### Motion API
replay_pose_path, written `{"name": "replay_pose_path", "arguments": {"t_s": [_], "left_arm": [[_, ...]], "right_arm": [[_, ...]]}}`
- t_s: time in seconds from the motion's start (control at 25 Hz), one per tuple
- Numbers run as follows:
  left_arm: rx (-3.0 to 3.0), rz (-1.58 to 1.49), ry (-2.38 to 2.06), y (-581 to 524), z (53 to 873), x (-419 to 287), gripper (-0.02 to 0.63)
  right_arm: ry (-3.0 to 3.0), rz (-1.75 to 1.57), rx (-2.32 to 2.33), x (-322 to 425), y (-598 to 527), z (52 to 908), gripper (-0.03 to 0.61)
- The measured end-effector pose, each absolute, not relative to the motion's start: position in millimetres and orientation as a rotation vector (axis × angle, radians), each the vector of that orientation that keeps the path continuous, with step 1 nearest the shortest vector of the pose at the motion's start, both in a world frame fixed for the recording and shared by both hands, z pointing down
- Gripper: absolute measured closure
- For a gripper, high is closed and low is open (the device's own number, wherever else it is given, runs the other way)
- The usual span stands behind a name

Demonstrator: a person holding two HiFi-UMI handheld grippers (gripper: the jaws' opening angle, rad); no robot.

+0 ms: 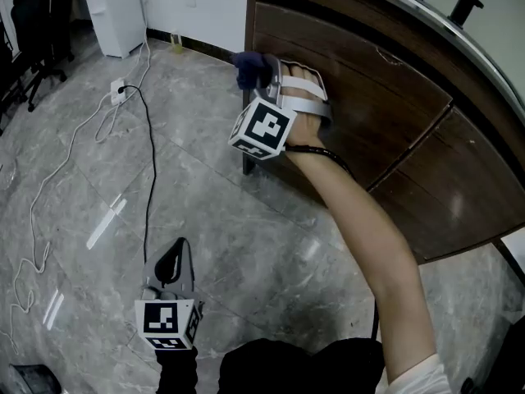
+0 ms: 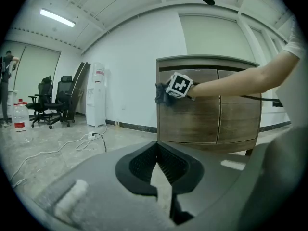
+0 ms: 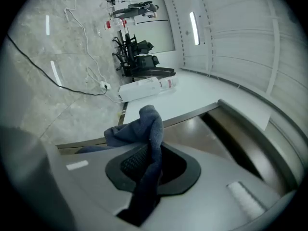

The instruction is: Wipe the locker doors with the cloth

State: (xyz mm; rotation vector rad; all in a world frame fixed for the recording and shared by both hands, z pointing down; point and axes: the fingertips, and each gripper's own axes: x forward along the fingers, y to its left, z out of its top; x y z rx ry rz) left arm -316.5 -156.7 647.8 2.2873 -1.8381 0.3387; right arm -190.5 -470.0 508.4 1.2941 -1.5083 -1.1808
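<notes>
Right gripper outstretched, level — cloth (pinched)

Head cam steeply down, L cam low+level, both on locker; R cam close-up.

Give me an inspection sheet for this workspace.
Surface: brown wooden locker doors, closed.
Job's things: dark blue cloth at the left door's upper left corner.
Clutter: small yellowish object at the wall's foot.
Grippers: right gripper shut on the cloth; left gripper shut, fingers empty.
Cables: black cable and white cable lie across the grey marble floor.
Surroundings: white water dispenser, black office chairs.
</notes>
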Motion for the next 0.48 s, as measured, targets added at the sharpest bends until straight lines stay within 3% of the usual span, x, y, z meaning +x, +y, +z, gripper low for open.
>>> {"name": "replay_pose_path", "arguments": {"t_s": [0.24, 0.48], "left_arm": [[2.315, 0.325, -1.849, -158, 630, -309, 0.611], [2.341, 0.324, -1.843, -160, 619, -295, 0.611]], "right_arm": [[-1.506, -1.256, 1.420, -189, -470, 401, 0.528], [-1.575, -1.304, 1.404, -195, -449, 391, 0.528]]}}
